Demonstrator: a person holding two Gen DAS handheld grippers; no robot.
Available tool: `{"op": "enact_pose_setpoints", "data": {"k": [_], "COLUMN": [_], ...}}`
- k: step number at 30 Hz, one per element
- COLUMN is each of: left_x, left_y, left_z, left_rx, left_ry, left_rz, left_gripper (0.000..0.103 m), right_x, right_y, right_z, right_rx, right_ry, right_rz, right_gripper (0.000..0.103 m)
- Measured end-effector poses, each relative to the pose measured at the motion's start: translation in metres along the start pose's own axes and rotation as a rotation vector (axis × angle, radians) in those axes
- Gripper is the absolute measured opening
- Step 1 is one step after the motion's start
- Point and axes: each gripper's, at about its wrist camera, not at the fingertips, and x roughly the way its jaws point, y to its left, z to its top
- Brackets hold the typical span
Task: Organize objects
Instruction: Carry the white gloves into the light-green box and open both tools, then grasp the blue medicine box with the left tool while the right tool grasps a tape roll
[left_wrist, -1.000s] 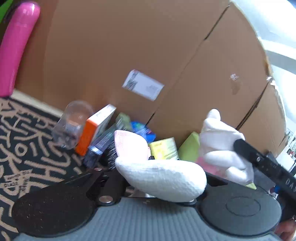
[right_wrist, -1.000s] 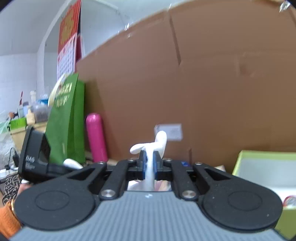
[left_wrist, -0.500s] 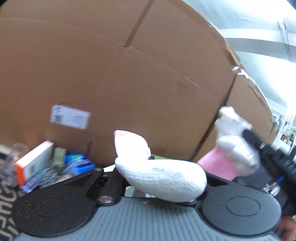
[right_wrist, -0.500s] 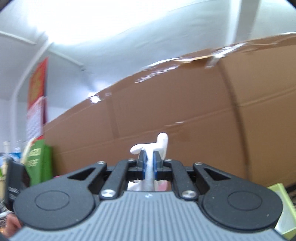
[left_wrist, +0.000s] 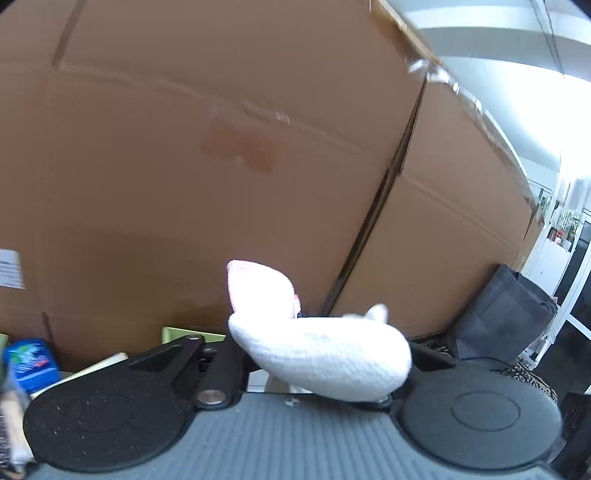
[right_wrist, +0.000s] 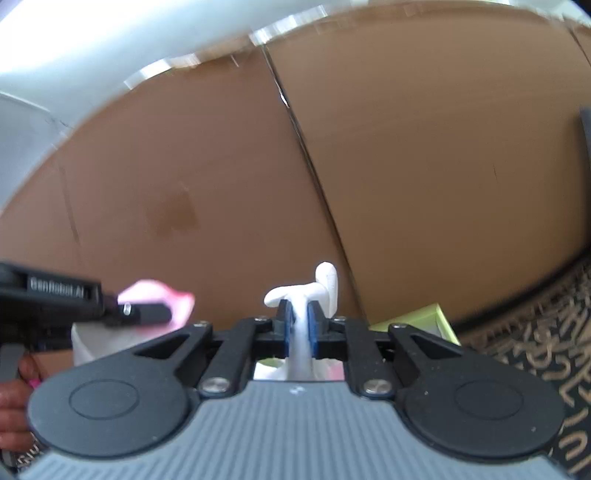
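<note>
A white knitted cloth (left_wrist: 321, 354) with a pink end (left_wrist: 258, 288), sock-like, lies over my left gripper and hides its fingertips. The right wrist view shows my left gripper (right_wrist: 155, 314) at the left, gripping the pink end (right_wrist: 155, 291). My right gripper (right_wrist: 299, 325) has a thin white fold (right_wrist: 325, 284) of the same cloth between its blue pads (right_wrist: 286, 328). Both pairs of jaws are opening slightly, and the cloth is still pinched in each. Both grippers hang in the air in front of a tall cardboard wall (left_wrist: 221, 147).
A lime-green tray (right_wrist: 424, 317) sits low by the cardboard, its edge (left_wrist: 177, 332) also in the left view. A blue packet (left_wrist: 29, 362) lies at the left, a dark bag (left_wrist: 506, 314) at the right. A patterned rug (right_wrist: 535, 350) covers the floor. A hand (right_wrist: 11, 398) holds the left gripper.
Both views have swung rightward along the cardboard wall. The heap of boxes and the pink bottle slid out of sight. The cloth stays in both grippers, and the right pads have parted a little.
</note>
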Motion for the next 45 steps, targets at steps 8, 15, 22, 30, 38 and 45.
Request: {"op": "enact_pose_setpoints", "data": {"k": [8,15,22,30,38,45], "left_x": [0.019,-0.001,-0.053,-0.115,-0.159,-0.166], "left_y": [0.018,0.022,0.036,0.08,0.151,0.166], "left_z": [-0.023,-0.025,-0.034,-0.06,-0.082,-0.094], "left_rx": [-0.017,0.007,0.018,-0.038,-0.185,-0.205], "left_ry": [0.028,0.008,-0.043,-0.07,-0.043,-0.023], "left_rz": [0.054,0.068,0.083,0.205,0.346,0.367], "left_gripper": [0.091,0.091,0.091,0.091,0.091,0.091], "right_x": [0.006,0.007,0.002,0.002,0.02,0.009], "right_y": [-0.016,-0.009,0.016,0.091,0.139,0.193], "right_z": [-0.011,-0.014,-0.013,-0.026,-0.066,-0.114], "right_rx": [0.023,0.002,-0.036,-0.294,-0.599,-0.84], "right_ry": [-0.01,-0.016,-0.048,0.019,0.132,0.151], "right_rz": [-0.263,-0.248,-0.153,0.048,0.063,0.298], "right_gripper": [0.085,0.093,0.096,0.096,0.096,0.096]}}
